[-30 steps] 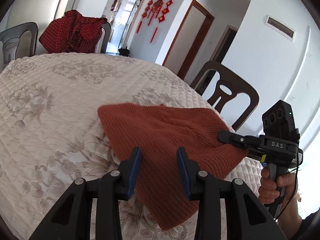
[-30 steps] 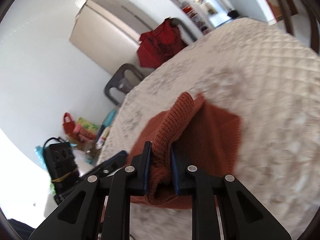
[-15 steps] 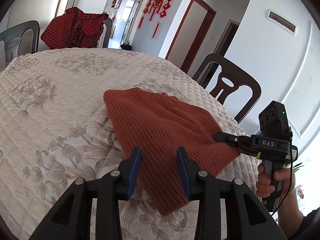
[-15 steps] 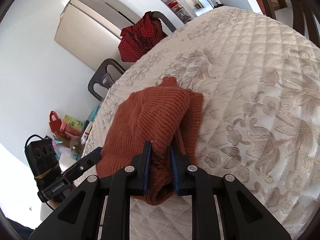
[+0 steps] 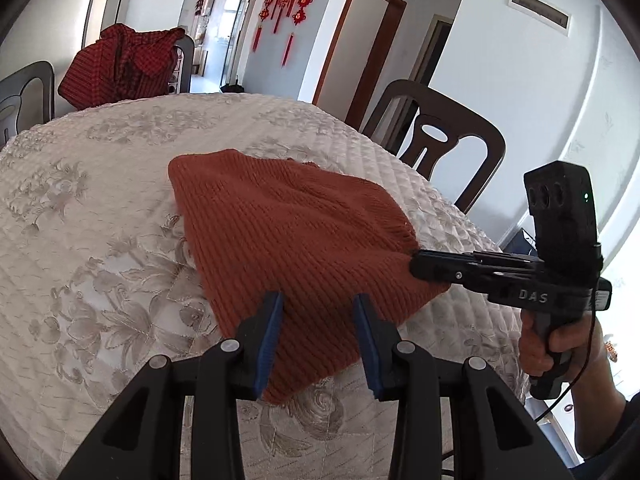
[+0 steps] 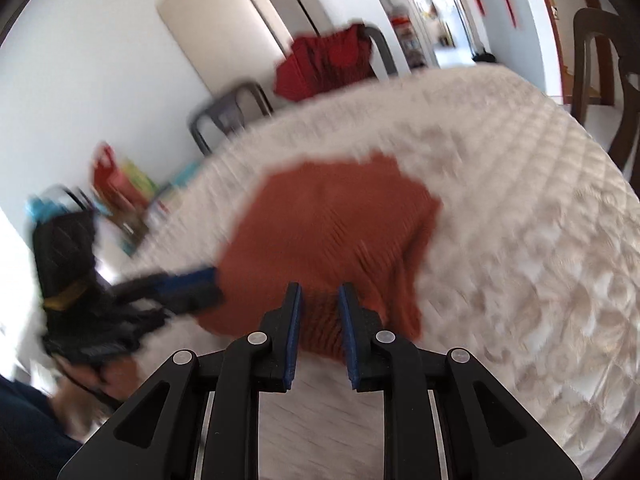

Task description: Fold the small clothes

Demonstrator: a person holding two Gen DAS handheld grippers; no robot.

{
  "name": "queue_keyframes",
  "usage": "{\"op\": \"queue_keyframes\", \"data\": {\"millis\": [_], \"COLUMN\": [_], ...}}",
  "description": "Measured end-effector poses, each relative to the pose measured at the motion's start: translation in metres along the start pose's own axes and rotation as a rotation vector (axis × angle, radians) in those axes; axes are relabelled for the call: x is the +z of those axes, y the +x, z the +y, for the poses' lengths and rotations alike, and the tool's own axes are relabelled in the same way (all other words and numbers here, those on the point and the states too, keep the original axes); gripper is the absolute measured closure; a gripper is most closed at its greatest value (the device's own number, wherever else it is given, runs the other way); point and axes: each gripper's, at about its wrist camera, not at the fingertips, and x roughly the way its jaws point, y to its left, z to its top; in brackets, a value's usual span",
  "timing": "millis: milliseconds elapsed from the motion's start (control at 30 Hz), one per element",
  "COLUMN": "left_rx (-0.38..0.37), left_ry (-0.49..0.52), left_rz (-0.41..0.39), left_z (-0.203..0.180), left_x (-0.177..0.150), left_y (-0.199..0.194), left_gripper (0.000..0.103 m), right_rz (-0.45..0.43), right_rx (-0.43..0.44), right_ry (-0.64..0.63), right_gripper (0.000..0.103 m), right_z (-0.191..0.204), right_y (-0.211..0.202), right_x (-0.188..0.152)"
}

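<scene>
Quilted table [image 5: 80, 240] — both grippers [image 5: 318, 320] [image 6: 319, 312] parted over knit [image 5: 288, 236].

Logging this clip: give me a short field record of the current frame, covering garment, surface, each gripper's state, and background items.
garment: rust-orange knit, lying folded on the table
surface: round table with cream quilted floral cover
left gripper: open, hovering over the knit's near edge
right gripper: open, at the knit's right corner, fabric between the fingers but not clamped
image quality: right wrist view motion-blurred
background: red checked garment draped over a far chair; dark wooden chair beside the table
</scene>
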Motion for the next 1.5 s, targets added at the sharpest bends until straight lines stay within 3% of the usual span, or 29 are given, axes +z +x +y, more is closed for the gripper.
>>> {"op": "queue_keyframes", "data": {"millis": [367,500,633,700,767,967,1100,1267,1333,1500], "left_rx": [-0.021,-0.003,0.011,0.024,0.030,0.036,0.054,0.085,0.087,0.079], "left_ry": [-0.014,-0.024,-0.034,-0.031,-0.039,-0.036,-0.050,-0.041,-0.046,-0.045], "left_rz": [-0.001,-0.028,-0.048,-0.017,-0.014,-0.017,-0.041,-0.022,-0.017,-0.043], "left_z": [0.002,0.005,0.011,0.016,0.022,0.019,0.027,0.036,0.036,0.030], "left_x": [0.005,0.013,0.027,0.028,0.024,0.029,0.040,0.043,0.045,0.039], "left_y": [-0.002,-0.005,-0.001,0.012,0.024,0.018,0.017,0.040,0.038,0.011], "left_gripper": [0.064,0.064,0.064,0.064,0.064,0.064,0.064,0.064,0.064,0.064], "right_rz": [-0.002,-0.059,-0.069,-0.031,-0.047,-0.039,-0.085,-0.032,-0.044,-0.085], "right_rx": [-0.001,0.019,0.014,-0.020,0.008,-0.017,-0.006,-0.044,-0.022,-0.048], "right_ry": [0.032,0.023,0.061,0.075,0.104,0.096,0.102,0.134,0.163,0.080], "right_gripper": [0.092,0.092,0.092,0.092,0.093,0.093,0.092,0.092,0.091,0.091], "right_z": [-0.006,0.001,-0.009,-0.017,-0.027,-0.024,-0.024,-0.042,-0.047,-0.024], "right_y": [-0.004,-0.014,0.000,0.014,0.022,0.022,0.012,0.041,0.038,0.007], "right_x": [0.006,0.012,0.023,0.024,0.025,0.037,0.043,0.048,0.048,0.044]}}
